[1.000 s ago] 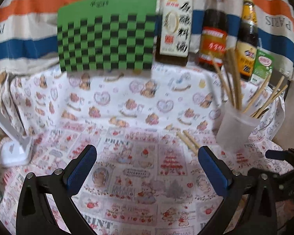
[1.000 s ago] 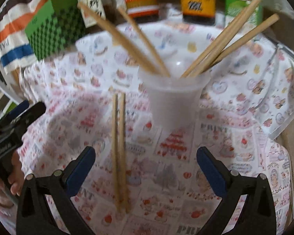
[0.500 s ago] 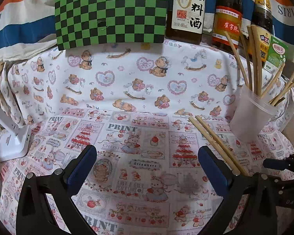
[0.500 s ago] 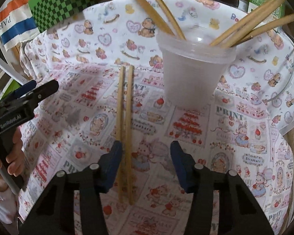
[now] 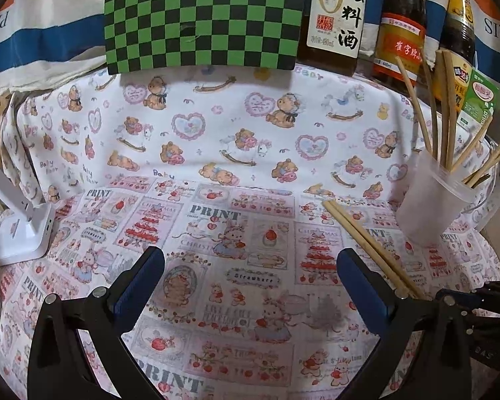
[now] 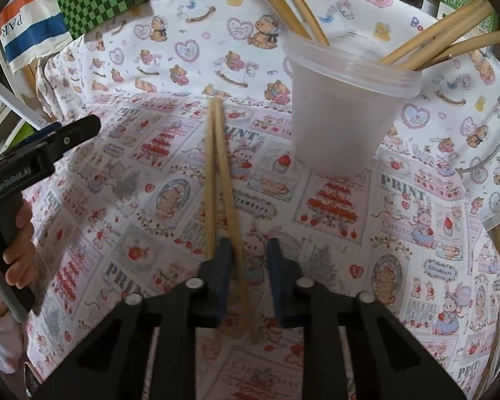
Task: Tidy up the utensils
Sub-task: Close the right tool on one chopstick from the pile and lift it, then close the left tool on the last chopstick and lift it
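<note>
Two slim bamboo chopsticks (image 6: 218, 170) lie side by side on the cartoon-printed cloth (image 6: 416, 233) covering the surface, just left of the frosted plastic cup (image 6: 346, 113) that already stands others upright. The right tool (image 6: 248, 260) has just been narrowing: one stick runs between its blue pads, not visibly pinched, the other outside. The left tool (image 5: 250, 271) hangs wide open, empty.

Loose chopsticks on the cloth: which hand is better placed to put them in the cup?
Right. Its gripper has just been closing, and one of the loose chopsticks runs between its jaws, with the cup just ahead. The left gripper stands open over bare cloth.
</note>
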### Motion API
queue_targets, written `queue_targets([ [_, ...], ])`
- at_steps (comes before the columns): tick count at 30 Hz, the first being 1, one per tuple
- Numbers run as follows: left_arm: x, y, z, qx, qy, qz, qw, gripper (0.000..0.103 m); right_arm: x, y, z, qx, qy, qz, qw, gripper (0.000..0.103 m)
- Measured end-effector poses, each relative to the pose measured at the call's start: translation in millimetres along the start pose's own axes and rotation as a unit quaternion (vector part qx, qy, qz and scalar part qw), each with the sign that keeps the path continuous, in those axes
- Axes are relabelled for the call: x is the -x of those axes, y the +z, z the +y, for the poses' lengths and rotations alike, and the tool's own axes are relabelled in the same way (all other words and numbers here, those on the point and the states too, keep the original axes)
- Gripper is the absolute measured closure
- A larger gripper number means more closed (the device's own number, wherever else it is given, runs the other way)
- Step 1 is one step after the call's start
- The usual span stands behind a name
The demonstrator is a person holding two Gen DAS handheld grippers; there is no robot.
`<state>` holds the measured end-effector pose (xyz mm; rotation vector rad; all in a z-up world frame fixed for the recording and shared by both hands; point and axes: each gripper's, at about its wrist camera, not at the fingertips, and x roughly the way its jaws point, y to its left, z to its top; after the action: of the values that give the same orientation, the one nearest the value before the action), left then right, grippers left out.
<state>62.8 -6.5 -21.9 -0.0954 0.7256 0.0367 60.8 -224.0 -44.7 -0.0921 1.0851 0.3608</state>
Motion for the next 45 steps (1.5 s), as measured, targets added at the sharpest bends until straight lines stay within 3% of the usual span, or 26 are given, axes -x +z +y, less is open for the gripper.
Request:
queue_targets([
  [15, -1, -2, 2, 0.013, -0.001, 0.013, 0.9998, 0.001, 0, -1, 0, 0.0, 0.011, -0.001, 1.0, 0.094],
  [21, 2, -2, 1, 0.01, 0.002, 0.012, 0.9999, 0.001, 0, -4, 13, 0.016, 0.049, -0.001, 0.999, 0.095],
  [28, 0, -1, 1, 0.01, -0.005, 0.021, 0.9997, 0.0, 4, -7, 31, 0.016, 0.065, -0.021, 0.998, 0.096],
  [37, -1, -14, -38, -0.072, -0.043, 0.041, 0.9956, 0.001, 24, -3, 12, -0.017, 0.015, -0.07, 0.997, 0.097],
  [45, 1, -34, -82, -0.13, -0.087, 0.077, 0.9847, 0.001, 25, 0, -7, -0.048, 0.009, -0.067, 0.997, 0.096],
])
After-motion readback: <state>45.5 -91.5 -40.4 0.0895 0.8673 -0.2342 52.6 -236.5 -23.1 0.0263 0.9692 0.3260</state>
